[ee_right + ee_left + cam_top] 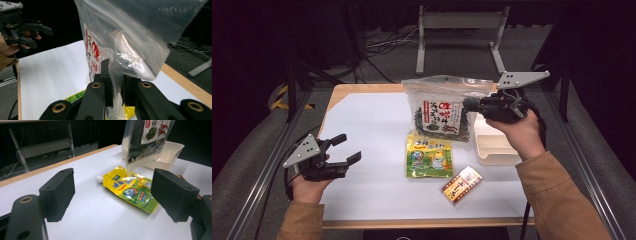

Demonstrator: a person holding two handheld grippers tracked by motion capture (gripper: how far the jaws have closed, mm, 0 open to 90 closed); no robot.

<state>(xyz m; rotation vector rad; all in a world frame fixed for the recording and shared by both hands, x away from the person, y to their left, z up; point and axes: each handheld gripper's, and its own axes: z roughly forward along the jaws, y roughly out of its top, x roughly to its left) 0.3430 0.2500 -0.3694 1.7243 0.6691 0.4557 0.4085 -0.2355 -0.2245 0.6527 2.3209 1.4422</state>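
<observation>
White sheet over a wood-edged table (pixel 362 130), dark room behind, metal frame and cables on the floor past the far edge.

Your right gripper (pixel 473 104): jaws clamped together on the clear seaweed bag (pixel 443 107), pinching its plastic at the bag's 3 o'clock edge in the high view. In the right gripper view the plastic runs up between the two black jaws and the bag (pixel 120 42) hangs upright, lifted. Its lower edge hangs just above the table, at 12 o'clock from the yellow pouch (pixel 429 155).

Your left gripper (pixel 348 148): jaws wide apart, nothing between them, held over the table's 8 o'clock corner, well apart from the bag. In the left gripper view its pads (pixel 58 192) frame the yellow pouch (pixel 130 191), which lies flat with its white cap toward the far side.

Outward: cream tray (pixel 494 145) sits at 3 o'clock from the bag, just under your right hand (pixel 519 132). Red-and-yellow box (pixel 462 185) lies at 4 o'clock from the pouch, near the front edge.
</observation>
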